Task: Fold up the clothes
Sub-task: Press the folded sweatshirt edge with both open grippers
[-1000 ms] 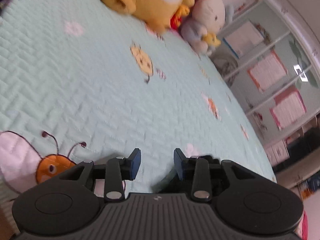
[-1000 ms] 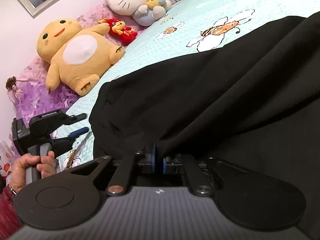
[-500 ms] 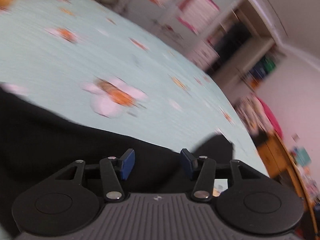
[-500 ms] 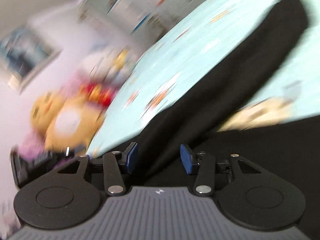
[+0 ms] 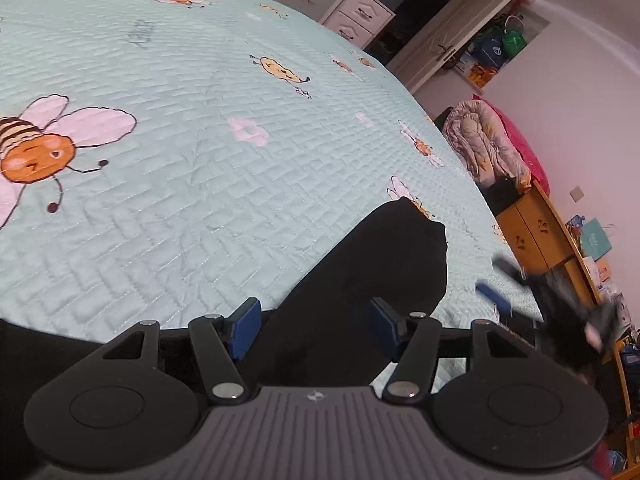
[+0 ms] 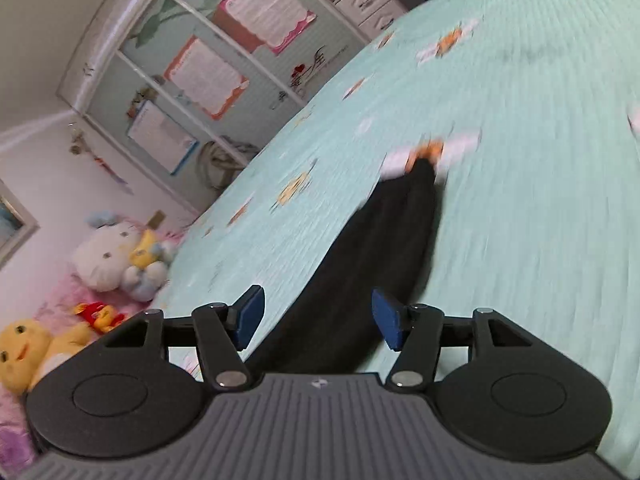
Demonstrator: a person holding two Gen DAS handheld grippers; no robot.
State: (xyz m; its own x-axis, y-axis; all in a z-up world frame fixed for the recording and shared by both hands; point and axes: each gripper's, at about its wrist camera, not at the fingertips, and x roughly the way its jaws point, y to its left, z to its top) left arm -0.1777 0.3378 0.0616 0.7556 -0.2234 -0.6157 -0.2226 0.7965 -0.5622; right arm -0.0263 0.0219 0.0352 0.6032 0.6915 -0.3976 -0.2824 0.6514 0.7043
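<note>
The right gripper (image 6: 318, 316) has let go of the black garment (image 6: 372, 264); both it and the left gripper (image 5: 314, 326) now hover above that garment, jaws spread, so a fresh grasp seems due.

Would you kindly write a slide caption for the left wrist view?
Open left gripper poised over a black garment spread on a mint quilted bedspread with bee prints.

You're working over a bed (image 5: 200, 208) with a pale mint quilted cover (printed bees and flowers). A black garment (image 5: 360, 292) lies flat on it — one long strip reaching outward — and plush toys (image 6: 116, 260) sit at its far end.
</note>
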